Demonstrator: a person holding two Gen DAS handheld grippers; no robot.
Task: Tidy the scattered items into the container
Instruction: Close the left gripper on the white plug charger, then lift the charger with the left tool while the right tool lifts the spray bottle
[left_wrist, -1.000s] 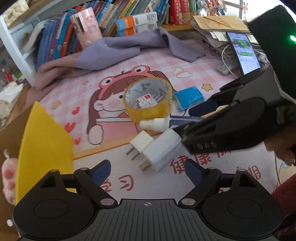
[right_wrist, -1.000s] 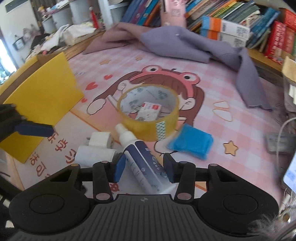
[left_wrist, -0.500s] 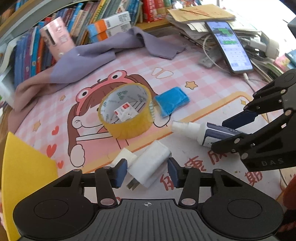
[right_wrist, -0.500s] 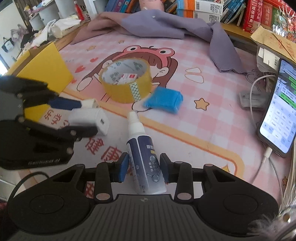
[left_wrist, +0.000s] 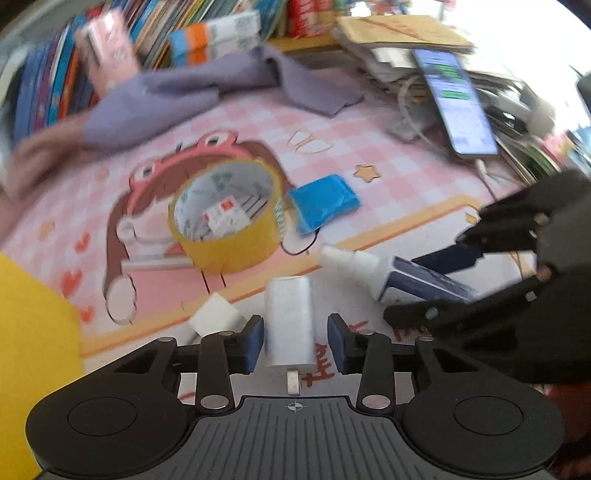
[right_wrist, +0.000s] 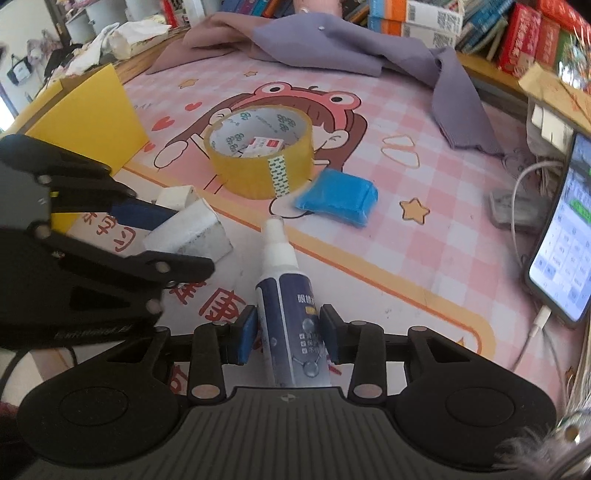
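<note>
A pink checked desk mat (right_wrist: 424, 236) printed with a cartoon girl in a frog hat covers the work surface, with red Chinese characters along its white near edge. Behind it a lilac cloth (right_wrist: 332, 40) lies crumpled before a row of books (right_wrist: 517, 33), and a lit phone (right_wrist: 565, 236) sits on a charging cable at the right.

The right gripper (right_wrist: 287, 334) pinches a dark blue spray bottle (right_wrist: 288, 295) with a white nozzle; its label carries Chinese text, too small to read fully. The left gripper (left_wrist: 295, 341) has its blue pads on either side of a white charger plug (left_wrist: 290, 325), seemingly clamped on it, though that view is blurred. A second white plug (left_wrist: 216, 317) lies just beside it.

A roll of yellow-brown packing tape (right_wrist: 260, 155) stands on the mat with a small red-and-white packet (right_wrist: 264, 144) inside its ring; a blue packet (right_wrist: 338, 197) lies just beside the roll. The yellow container (right_wrist: 85, 118) stands at the left edge.

Only the right wrist view shows white bags and shelves in the room beyond; only the left shows the charger's metal prong
</note>
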